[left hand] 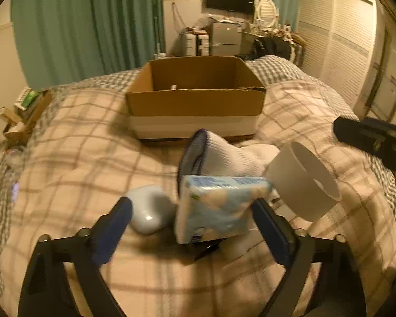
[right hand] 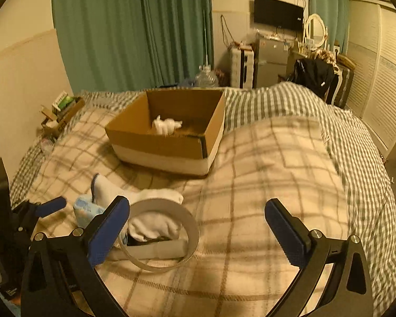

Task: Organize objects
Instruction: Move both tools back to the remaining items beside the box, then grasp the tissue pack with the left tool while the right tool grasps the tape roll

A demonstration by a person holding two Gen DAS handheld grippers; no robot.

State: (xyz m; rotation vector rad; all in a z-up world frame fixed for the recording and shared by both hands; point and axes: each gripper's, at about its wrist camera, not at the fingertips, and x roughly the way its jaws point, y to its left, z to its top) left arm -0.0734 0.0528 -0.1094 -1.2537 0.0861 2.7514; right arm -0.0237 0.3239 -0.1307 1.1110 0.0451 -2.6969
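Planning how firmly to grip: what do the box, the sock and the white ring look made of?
Box: matte brown corrugated cardboard, a raw cut edge along its rim. Sock: soft white ribbed knit, dark-trimmed cuff. White ring: smooth, matte, thin-walled; probably plastic or tape, unclear.

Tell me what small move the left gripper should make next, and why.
Probably ease the left gripper closer and shut on the blue tissue pack: its jaws are open astride the pack, seemingly not pressing it, and the cardboard box beyond has room.

Bedroom: bed (right hand: 264, 171), curtains (right hand: 134, 26), television (right hand: 278, 13)
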